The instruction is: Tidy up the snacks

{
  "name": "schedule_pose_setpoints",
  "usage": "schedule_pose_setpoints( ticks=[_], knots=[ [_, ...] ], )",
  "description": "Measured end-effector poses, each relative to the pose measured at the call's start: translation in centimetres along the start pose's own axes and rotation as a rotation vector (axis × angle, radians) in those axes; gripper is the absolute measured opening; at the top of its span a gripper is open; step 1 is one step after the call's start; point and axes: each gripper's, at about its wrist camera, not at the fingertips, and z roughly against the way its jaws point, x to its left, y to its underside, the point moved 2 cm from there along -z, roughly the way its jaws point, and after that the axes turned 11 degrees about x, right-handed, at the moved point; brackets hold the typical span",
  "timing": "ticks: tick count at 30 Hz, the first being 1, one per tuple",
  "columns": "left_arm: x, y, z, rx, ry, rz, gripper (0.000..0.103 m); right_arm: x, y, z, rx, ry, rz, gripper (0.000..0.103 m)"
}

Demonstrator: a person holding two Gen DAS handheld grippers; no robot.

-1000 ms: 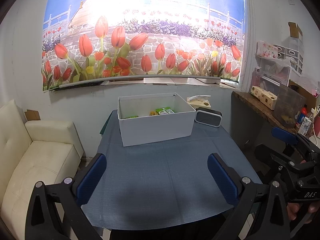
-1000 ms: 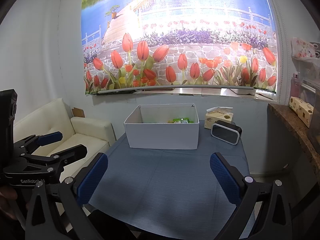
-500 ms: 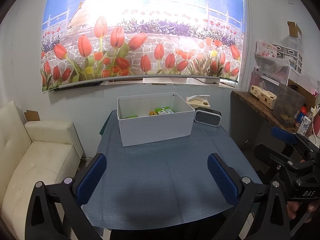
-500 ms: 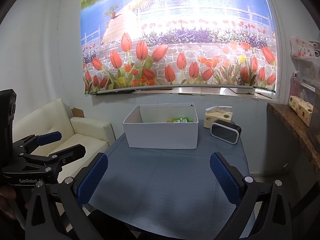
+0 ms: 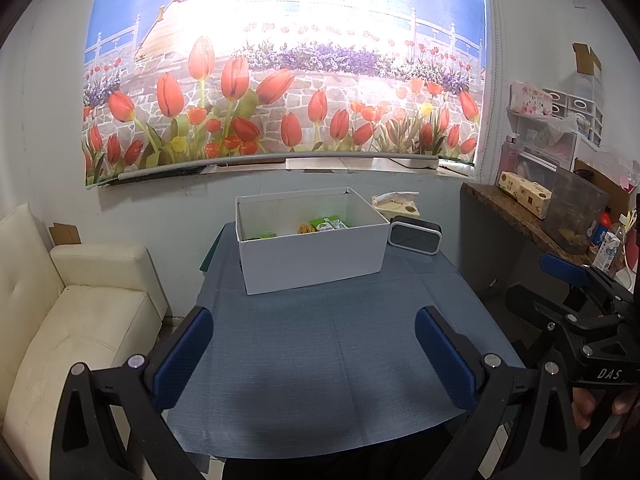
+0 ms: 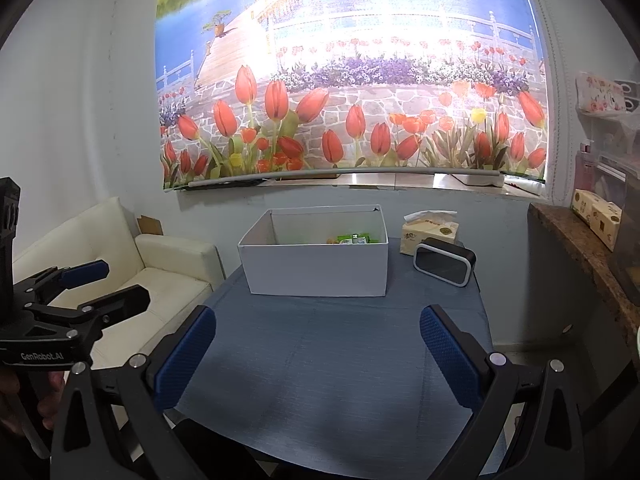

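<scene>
White box [image 5: 312,258] long axis crosswise (snacks [image 5: 320,226] inside) — both hand-held grippers empty, spread

Home room: sofa [image 5: 72,320], tulip mural [image 5: 280,80]

Both the left gripper [image 5: 314,354] and right gripper [image 6: 318,354] have black angular frames, silver screws and blue textured pads [image 6: 184,356]; white "DAS" and "GenRobot.AI" markings
</scene>
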Motion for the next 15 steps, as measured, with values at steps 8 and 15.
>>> schedule_pose_setpoints(
  ticks=[8, 15],
  knots=[
    [0.35, 0.13, 0.14, 0.000, 0.004, 0.010, 0.103, -0.42, -0.02, 0.02, 0.005, 0.005, -0.004, 0.103],
    [0.33, 0.07, 0.33, -0.009, 0.020, 0.014, 0.103, -0.55, -0.06, -0.01, 0.005, 0.004, -0.005, 0.103]
  ],
)
